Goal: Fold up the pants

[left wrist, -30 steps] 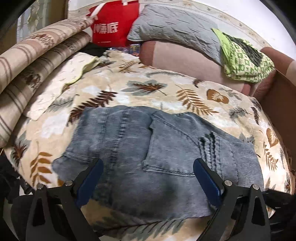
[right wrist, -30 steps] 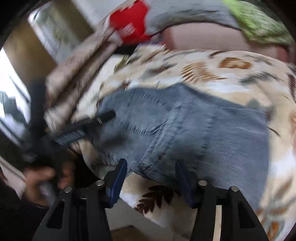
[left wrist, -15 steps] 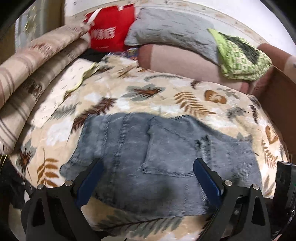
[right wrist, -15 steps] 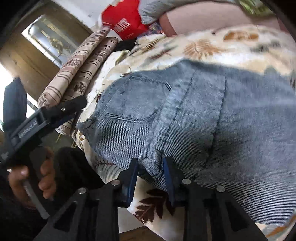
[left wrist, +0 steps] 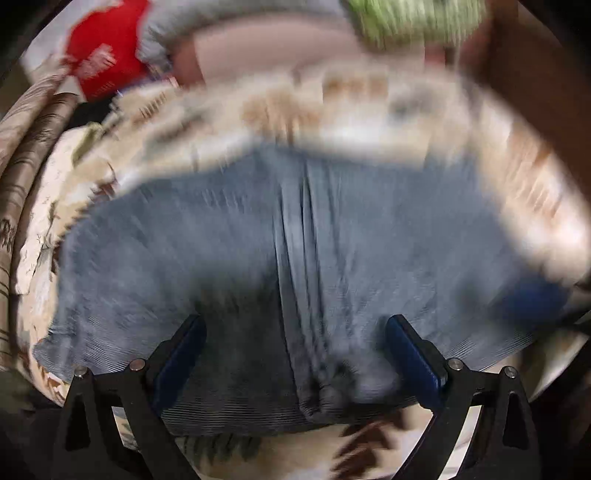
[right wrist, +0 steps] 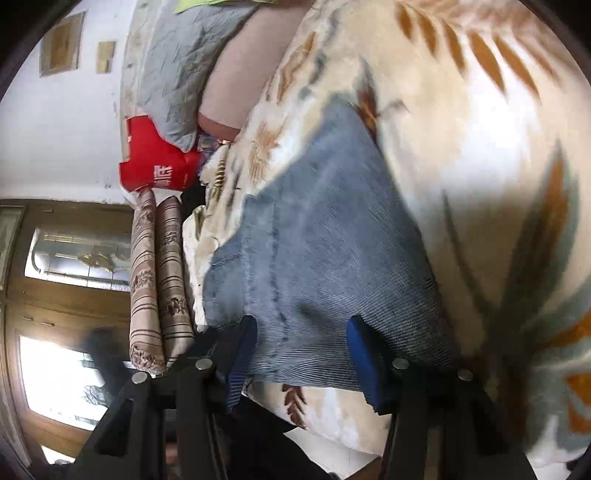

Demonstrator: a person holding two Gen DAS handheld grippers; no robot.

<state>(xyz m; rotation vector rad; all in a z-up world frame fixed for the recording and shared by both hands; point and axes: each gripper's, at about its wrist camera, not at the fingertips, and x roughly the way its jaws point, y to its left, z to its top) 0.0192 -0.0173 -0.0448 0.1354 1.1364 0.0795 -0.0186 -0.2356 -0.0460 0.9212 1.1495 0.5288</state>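
Observation:
The folded blue-grey denim pants point(left wrist: 295, 240) lie on a leaf-patterned blanket point(left wrist: 332, 110); the left wrist view is motion-blurred. My left gripper point(left wrist: 295, 354) is open, its fingers spread over the near edge of the pants. In the right wrist view the pants point(right wrist: 332, 240) lie on the blanket point(right wrist: 480, 166), seen tilted. My right gripper point(right wrist: 303, 354) is open, its blue pads on either side of the pants' near edge, holding nothing. A blurred blue shape at the right of the left wrist view point(left wrist: 532, 302) looks like the other gripper.
A red bag point(right wrist: 155, 166), a grey pillow point(right wrist: 177, 66) and rolled striped bedding point(right wrist: 159, 280) lie at the bed's far side. A green cloth point(left wrist: 413, 18) lies on a pinkish bolster point(left wrist: 266, 51). A wooden door with glass point(right wrist: 55, 314) stands behind.
My right gripper, nearly shut on the pants' edge half a second ago, has opened and rolled sideways. My left gripper has moved forward over the pants, blurring its view.

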